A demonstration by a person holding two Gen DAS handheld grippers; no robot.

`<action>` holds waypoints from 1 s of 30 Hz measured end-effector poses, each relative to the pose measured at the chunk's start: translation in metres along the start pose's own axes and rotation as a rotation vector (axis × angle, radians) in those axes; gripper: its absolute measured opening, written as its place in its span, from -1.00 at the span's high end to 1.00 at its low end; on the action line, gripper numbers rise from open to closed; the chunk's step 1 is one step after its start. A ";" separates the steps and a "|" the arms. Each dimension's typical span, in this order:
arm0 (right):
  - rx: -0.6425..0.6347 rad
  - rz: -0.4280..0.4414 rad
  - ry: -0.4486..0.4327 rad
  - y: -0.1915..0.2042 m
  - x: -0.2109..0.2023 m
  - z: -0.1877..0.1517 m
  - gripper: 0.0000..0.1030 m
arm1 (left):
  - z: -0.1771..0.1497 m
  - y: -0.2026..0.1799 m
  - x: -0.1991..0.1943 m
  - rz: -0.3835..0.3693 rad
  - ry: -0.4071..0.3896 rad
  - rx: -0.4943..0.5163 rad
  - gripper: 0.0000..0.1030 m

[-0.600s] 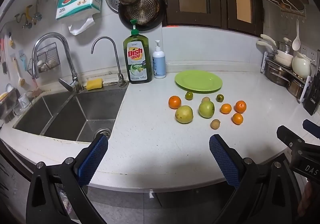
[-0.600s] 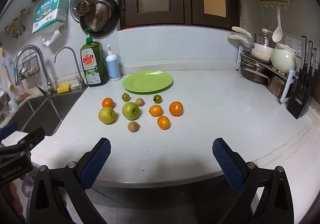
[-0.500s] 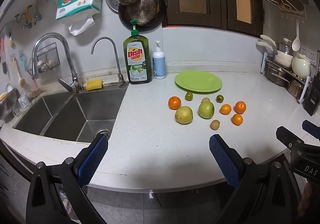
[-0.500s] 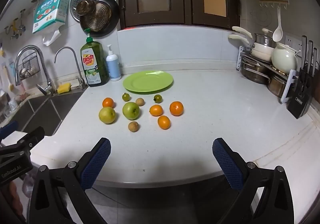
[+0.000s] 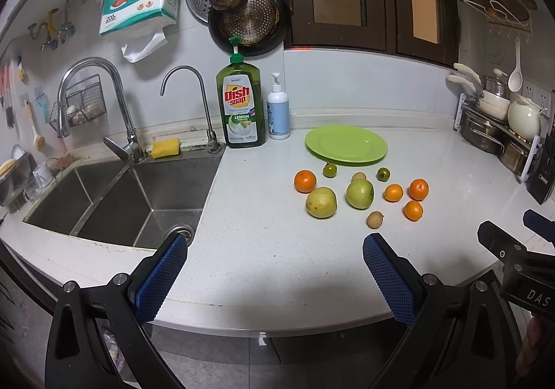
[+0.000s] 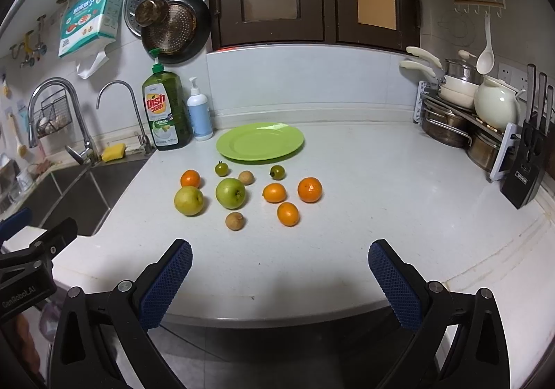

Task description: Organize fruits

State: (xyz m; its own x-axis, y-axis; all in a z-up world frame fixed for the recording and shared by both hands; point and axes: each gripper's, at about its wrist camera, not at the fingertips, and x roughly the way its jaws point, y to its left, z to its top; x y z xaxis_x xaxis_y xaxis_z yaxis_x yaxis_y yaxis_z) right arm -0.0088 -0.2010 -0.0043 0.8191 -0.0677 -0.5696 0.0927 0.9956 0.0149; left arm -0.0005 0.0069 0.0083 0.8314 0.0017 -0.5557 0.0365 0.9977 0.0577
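Right wrist view: loose oranges, green apples and small brown fruits (image 6: 235,220) lie on the white table (image 6: 381,201) before an empty round green plate (image 6: 260,146); both grippers' jaws gape apart, holding nothing.

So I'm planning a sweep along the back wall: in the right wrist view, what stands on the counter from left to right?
yellow sponge → dish soap bottle → white pump bottle → green plate → pot rack → knife block
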 end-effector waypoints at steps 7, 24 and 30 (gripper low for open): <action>-0.001 0.003 0.000 -0.001 0.000 0.000 -0.99 | 0.001 0.000 0.004 -0.007 0.020 -0.010 -1.00; 0.000 0.003 0.001 -0.001 0.000 0.000 -0.99 | 0.001 -0.005 0.005 -0.012 0.038 -0.014 -1.00; 0.001 0.001 0.002 0.000 0.001 0.001 -0.99 | 0.002 -0.007 0.006 -0.019 0.045 -0.012 -1.00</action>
State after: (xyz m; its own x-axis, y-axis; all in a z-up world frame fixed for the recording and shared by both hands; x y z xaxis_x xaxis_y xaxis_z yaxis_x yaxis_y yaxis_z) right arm -0.0081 -0.2013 -0.0041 0.8179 -0.0663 -0.5715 0.0922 0.9956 0.0164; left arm 0.0055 -0.0006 0.0056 0.8049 -0.0141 -0.5932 0.0452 0.9983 0.0376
